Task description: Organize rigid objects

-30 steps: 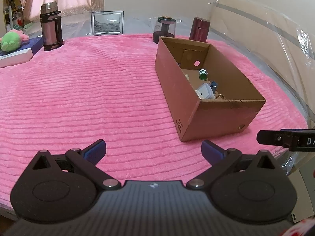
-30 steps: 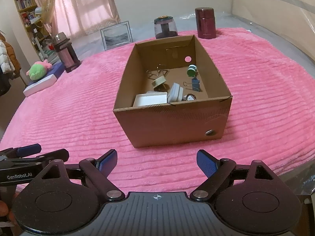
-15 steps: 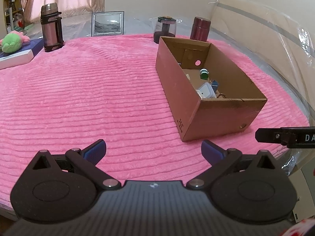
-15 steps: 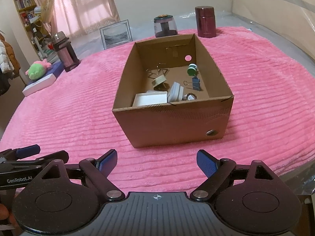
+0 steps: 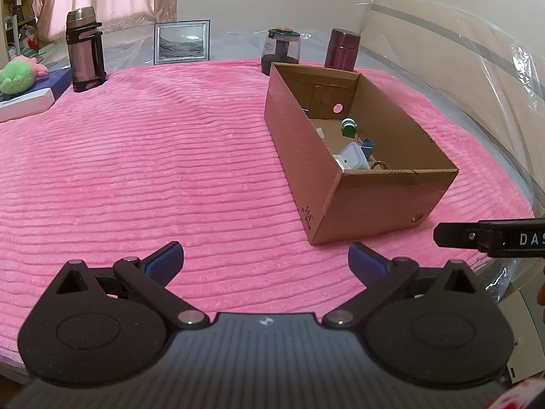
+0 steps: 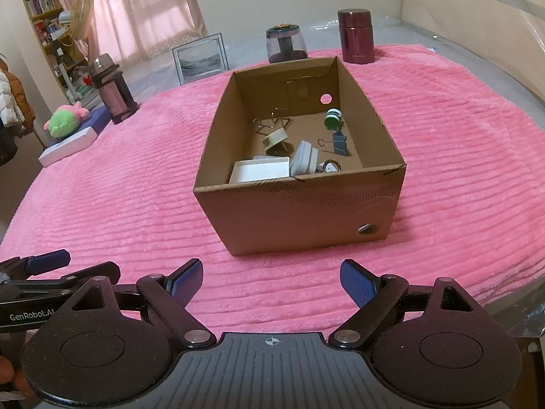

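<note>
An open cardboard box [image 6: 293,208] stands on the pink blanket [image 6: 136,184], right of centre in the left wrist view [image 5: 327,184]. Inside lie a white tray [image 6: 260,170], a white block [image 6: 304,157], a blue binder clip [image 6: 339,143], a green spool [image 6: 332,118], a beige clip [image 6: 275,138] and wire clips [image 6: 272,123]. My right gripper [image 6: 270,281] is open and empty, in front of the box's near wall. My left gripper [image 5: 265,262] is open and empty, near the blanket's front edge, left of the box.
Along the far edge stand a steel thermos [image 5: 83,49], a picture frame [image 5: 182,41], a dark jar [image 5: 281,51] and a maroon canister [image 5: 341,48]. A green plush toy [image 5: 17,75] lies on a book at far left. Clear plastic sheeting [image 5: 477,68] rises on the right.
Both grippers have drifted very slightly relative to the box. Both stay open and empty. Nothing in the box has moved.
</note>
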Demonstrator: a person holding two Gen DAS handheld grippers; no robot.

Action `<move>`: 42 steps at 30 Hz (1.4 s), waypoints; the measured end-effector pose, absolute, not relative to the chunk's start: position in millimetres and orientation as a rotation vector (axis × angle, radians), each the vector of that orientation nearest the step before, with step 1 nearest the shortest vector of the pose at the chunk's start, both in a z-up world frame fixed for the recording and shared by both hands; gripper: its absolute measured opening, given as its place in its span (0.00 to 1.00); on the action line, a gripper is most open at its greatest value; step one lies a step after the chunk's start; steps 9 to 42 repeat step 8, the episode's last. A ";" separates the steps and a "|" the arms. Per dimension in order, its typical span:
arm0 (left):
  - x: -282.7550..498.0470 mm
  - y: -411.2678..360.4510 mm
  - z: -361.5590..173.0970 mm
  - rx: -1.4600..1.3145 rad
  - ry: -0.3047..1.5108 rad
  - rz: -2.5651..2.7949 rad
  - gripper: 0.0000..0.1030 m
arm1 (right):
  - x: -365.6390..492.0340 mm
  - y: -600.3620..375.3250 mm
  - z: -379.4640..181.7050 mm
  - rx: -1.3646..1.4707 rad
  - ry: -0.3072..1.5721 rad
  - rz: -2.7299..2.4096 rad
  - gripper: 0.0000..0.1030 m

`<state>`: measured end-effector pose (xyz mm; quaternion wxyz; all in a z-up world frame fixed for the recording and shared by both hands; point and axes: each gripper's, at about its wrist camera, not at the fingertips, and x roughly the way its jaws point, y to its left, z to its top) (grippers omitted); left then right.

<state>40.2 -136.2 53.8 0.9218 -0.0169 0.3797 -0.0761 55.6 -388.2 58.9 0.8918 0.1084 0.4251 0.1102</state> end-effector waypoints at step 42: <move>40.0 -135.0 53.6 -0.049 0.774 -0.158 0.99 | 55.2 -385.8 57.8 0.218 0.883 0.233 0.82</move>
